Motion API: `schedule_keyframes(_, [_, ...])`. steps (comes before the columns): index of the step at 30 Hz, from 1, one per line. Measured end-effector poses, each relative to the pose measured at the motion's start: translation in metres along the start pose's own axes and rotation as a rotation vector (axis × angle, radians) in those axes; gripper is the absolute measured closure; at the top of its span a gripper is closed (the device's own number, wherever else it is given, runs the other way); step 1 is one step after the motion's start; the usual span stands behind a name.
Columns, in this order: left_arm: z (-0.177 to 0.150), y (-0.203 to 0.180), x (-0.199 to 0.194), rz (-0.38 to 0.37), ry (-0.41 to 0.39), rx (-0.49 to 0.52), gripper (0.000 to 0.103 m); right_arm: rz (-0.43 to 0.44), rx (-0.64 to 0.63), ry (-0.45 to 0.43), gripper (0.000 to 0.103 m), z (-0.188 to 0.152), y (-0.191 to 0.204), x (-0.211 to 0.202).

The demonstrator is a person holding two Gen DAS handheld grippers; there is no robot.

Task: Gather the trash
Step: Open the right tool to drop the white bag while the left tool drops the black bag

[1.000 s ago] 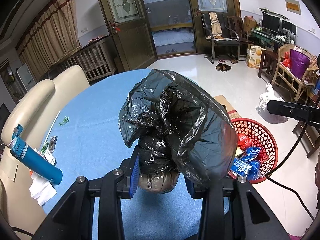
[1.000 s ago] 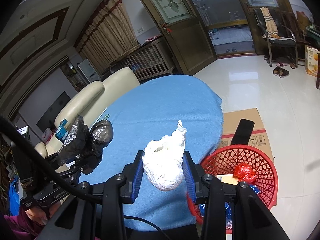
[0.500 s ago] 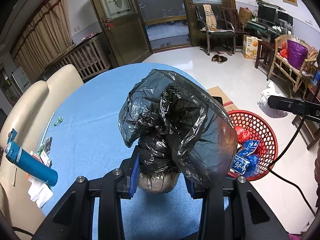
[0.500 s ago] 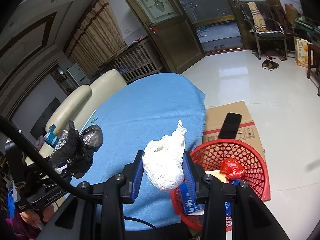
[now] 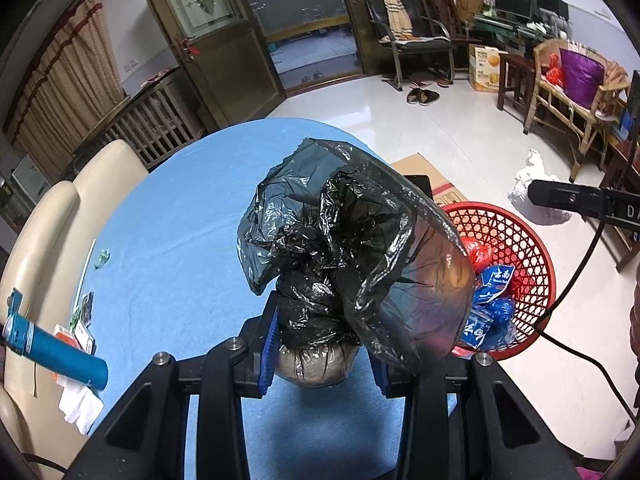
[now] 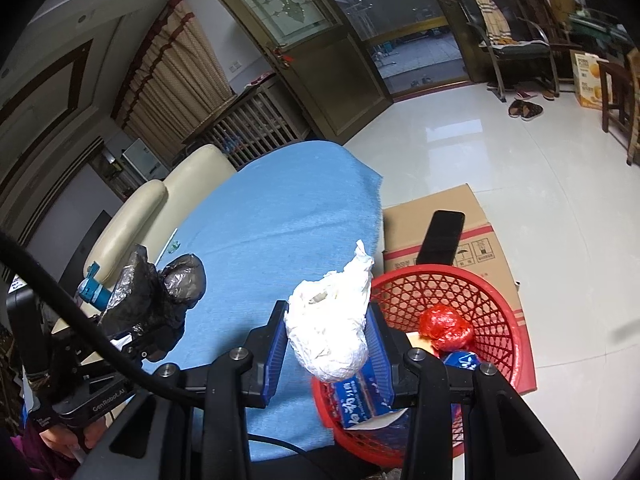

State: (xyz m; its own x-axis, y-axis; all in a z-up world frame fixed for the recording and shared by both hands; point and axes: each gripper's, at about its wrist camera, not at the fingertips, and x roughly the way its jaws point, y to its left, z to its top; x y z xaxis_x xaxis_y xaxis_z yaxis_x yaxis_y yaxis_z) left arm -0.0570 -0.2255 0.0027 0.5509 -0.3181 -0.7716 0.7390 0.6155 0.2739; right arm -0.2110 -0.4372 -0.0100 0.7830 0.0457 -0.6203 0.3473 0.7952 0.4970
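Both loads looked light and crushable: the left gripper (image 5: 324,344) pinched a knotted black trash bag (image 5: 352,264) above the blue tablecloth (image 5: 180,240), while the right gripper (image 6: 326,344) squeezed a white wad (image 6: 330,328) by the red basket (image 6: 492,308).

The black trash bag (image 5: 352,248) hides the table's (image 5: 168,248) near right edge and part of the red basket (image 5: 516,248). The blue tube (image 5: 52,350) is cut off at the frame's left edge — its label unreadable. The white bag (image 6: 332,328) covers the basket's near rim (image 6: 404,274).
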Motion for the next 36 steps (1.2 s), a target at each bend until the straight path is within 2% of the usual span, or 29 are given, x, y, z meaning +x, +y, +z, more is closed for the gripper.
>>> schedule_keyframes(7, [0.008, -0.014, 0.008, -0.040, 0.002, 0.067, 0.063, -0.030, 0.031, 0.013, 0.061, -0.001, -0.021, 0.004])
schedule_keyframes(10, [0.015, -0.025, 0.013, -0.131, 0.006, 0.088, 0.061, -0.055, 0.043, 0.027, 0.060, -0.003, -0.031, 0.008])
schedule_keyframes(13, [0.023, -0.037, 0.021, -0.231, 0.009, 0.102, 0.060, -0.081, 0.069, 0.067, 0.055, -0.005, -0.046, 0.014])
schedule_keyframes(15, [0.028, -0.045, 0.028, -0.301, 0.015, 0.113, 0.054, -0.097, 0.096, 0.091, 0.045, -0.007, -0.057, 0.018])
schedule_keyframes(17, [0.031, -0.050, 0.033, -0.327, 0.023, 0.107, 0.036, -0.083, 0.131, 0.106, 0.041, -0.008, -0.066, 0.019])
schedule_keyframes(19, [0.030, -0.049, 0.033, -0.344, 0.024, 0.092, 0.036, -0.054, 0.160, 0.112, 0.039, -0.008, -0.072, 0.019])
schedule_keyframes(24, [0.017, -0.028, 0.025, -0.252, 0.009, 0.052, 0.036, -0.068, 0.149, 0.086, 0.039, -0.005, -0.065, 0.014])
schedule_keyframes(27, [0.007, 0.006, 0.015, -0.132, -0.011, -0.023, 0.031, -0.077, 0.108, 0.065, 0.039, 0.000, -0.046, 0.012])
schedule_keyframes(30, [-0.004, 0.042, 0.001, -0.006, -0.040, -0.096, 0.030, -0.103, 0.010, 0.040, 0.038, 0.008, -0.009, 0.014])
schedule_keyframes(36, [-0.034, 0.105, -0.028, 0.183, -0.069, -0.225, 0.030, -0.074, -0.158, 0.003, 0.035, 0.016, 0.076, 0.027])
